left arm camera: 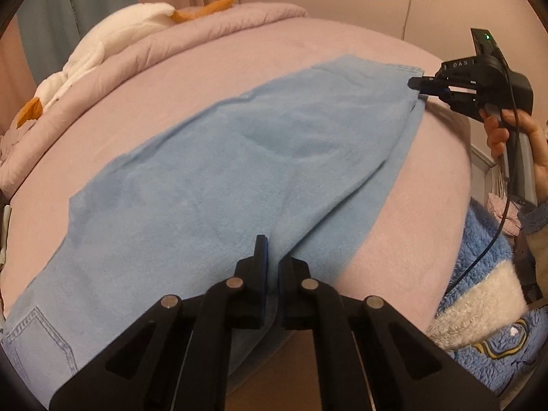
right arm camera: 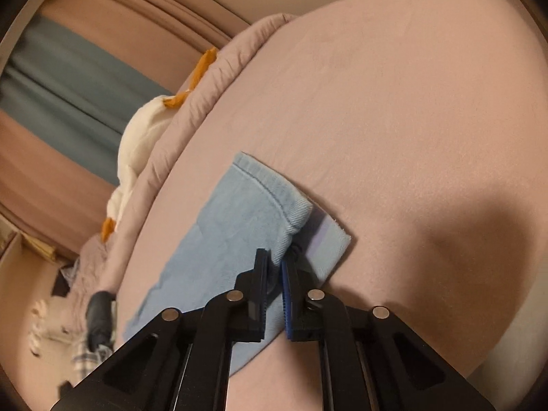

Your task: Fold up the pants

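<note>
The blue pants [left arm camera: 212,178] are lying flat on the pink bed [left arm camera: 171,78], with one leg already laid over the other. They are stretching away from your left hand-held gripper [left arm camera: 270,260] toward your right hand-held gripper [left arm camera: 419,84].

Your left hand-held gripper is pinching the near edge of the pants, about halfway along, and its jaws are closed tight on the cloth. Your right hand-held gripper [right arm camera: 274,267] is squeezing the hem end [right arm camera: 291,205] of the legs, and its jaws are closed on that cloth too. A bit of the lower leg is peeking out just past it.

So you are getting ready for the next fold, I think: bringing the hem end over toward the waist, where the back pocket [left arm camera: 37,342] is sitting beside your left hand-held gripper.

Next, you are needing to lift the hem end up a little and carry it across. Be keeping both pinches tight, so the two legs are not sliding apart. A white stuffed toy [left arm camera: 102,44] is resting far off, beyond the pants.
</note>
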The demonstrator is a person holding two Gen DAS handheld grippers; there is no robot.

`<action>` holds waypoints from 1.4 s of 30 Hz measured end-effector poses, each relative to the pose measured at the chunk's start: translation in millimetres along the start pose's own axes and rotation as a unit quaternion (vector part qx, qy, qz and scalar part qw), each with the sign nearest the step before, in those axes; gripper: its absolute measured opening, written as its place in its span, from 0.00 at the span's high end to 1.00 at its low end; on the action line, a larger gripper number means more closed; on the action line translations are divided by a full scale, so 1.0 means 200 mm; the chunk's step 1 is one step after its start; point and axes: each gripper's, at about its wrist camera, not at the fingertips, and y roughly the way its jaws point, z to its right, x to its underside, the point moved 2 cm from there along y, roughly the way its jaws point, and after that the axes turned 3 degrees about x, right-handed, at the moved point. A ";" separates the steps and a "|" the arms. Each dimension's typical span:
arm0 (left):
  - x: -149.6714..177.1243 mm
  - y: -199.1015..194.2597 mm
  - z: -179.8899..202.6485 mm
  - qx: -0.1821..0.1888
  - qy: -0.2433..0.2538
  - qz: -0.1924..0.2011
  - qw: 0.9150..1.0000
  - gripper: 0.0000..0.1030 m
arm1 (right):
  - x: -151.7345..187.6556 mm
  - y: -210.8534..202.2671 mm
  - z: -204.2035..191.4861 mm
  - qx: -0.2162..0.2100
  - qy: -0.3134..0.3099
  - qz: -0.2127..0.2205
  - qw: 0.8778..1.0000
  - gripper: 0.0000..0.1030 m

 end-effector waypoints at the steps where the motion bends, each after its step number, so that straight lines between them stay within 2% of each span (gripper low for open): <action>1: 0.00 -0.02 0.00 0.002 0.007 0.007 1.000 0.96 | 0.01 -0.02 0.00 -0.002 -0.003 0.005 1.000 0.94; 4: 0.01 -0.06 0.01 0.003 0.026 0.010 1.000 0.96 | 0.02 -0.07 0.02 -0.007 -0.005 0.018 1.000 0.95; 8: 0.01 -0.04 0.00 0.006 0.032 0.005 0.999 0.96 | 0.01 -0.09 0.05 0.000 0.000 0.011 1.000 0.95; 11: 0.03 0.01 -0.02 0.002 0.034 -0.012 0.999 0.95 | 0.00 -0.08 0.06 0.002 0.000 0.011 1.000 0.95; 14: 0.04 0.02 -0.02 0.003 0.036 -0.021 0.999 0.92 | -0.02 -0.01 0.04 0.021 -0.021 -0.015 0.999 0.95; 15: 0.05 0.02 -0.03 0.003 0.031 -0.020 0.999 0.92 | -0.02 0.02 0.07 0.025 -0.017 -0.031 0.999 0.95; 18: 0.06 -0.04 -0.08 0.019 -0.009 -0.017 1.000 0.90 | -0.05 -0.01 0.13 0.014 0.003 -0.031 0.999 0.94; 20: 0.09 -0.11 -0.10 0.031 -0.028 -0.004 0.999 0.87 | -0.06 -0.05 0.14 0.036 0.004 -0.017 0.999 0.94; 21: 0.10 -0.16 -0.13 0.032 -0.042 0.010 0.999 0.82 | -0.06 -0.07 0.12 0.061 -0.008 -0.003 0.998 0.89; 22: 0.12 -0.20 -0.16 0.022 -0.059 0.021 0.998 0.73 | -0.06 -0.10 0.10 0.091 -0.023 0.013 0.995 0.77; 23: 0.14 -0.24 -0.20 0.007 -0.077 0.034 0.996 0.69 | -0.06 -0.12 0.08 0.121 -0.041 0.030 0.991 0.72; 24: 0.16 -0.28 -0.26 -0.009 -0.099 0.048 0.994 0.63 | -0.04 -0.14 0.04 0.147 -0.062 0.046 0.986 0.70; 26: 0.22 -0.35 -0.40 -0.030 -0.157 0.063 0.985 0.62 | 0.02 -0.15 -0.07 0.166 -0.112 0.067 0.977 0.70; 28: 0.29 -0.37 -0.54 -0.044 -0.214 0.061 0.974 0.62 | 0.10 -0.15 -0.20 0.174 -0.172 0.093 0.965 0.70; 30: 0.35 -0.38 -0.63 -0.071 -0.242 0.051 0.966 0.62 | 0.20 -0.14 -0.38 0.146 -0.242 0.103 0.954 0.70; 31: 0.37 -0.37 -0.65 -0.078 -0.248 0.044 0.965 0.62 | 0.27 -0.12 -0.47 0.114 -0.275 0.088 0.951 0.70; 33: 0.44 -0.35 -0.71 -0.106 -0.269 0.015 0.957 0.63 | 0.40 -0.04 -0.66 0.039 -0.339 0.026 0.940 0.70; 35: 0.51 -0.36 -0.73 -0.104 -0.279 0.009 0.955 0.64 | 0.53 0.04 -0.83 -0.030 -0.378 -0.038 0.925 0.70; 37: 0.57 -0.40 -0.74 -0.100 -0.281 0.014 0.954 0.64 | 0.66 0.14 -0.98 -0.076 -0.420 -0.110 0.898 0.72; 38: 0.61 -0.44 -0.75 -0.103 -0.279 0.019 0.954 0.64 | 0.72 0.18 -1.03 -0.083 -0.448 -0.135 0.880 0.72; 40: 0.69 -0.50 -0.78 -0.104 -0.289 0.026 0.951 0.70 | 0.81 0.23 -1.05 -0.047 -0.499 -0.157 0.851 0.77; 42: 0.75 -0.53 -0.82 -0.094 -0.308 0.033 0.946 0.77 | 0.87 0.24 -0.96 -0.027 -0.517 -0.204 0.831 0.77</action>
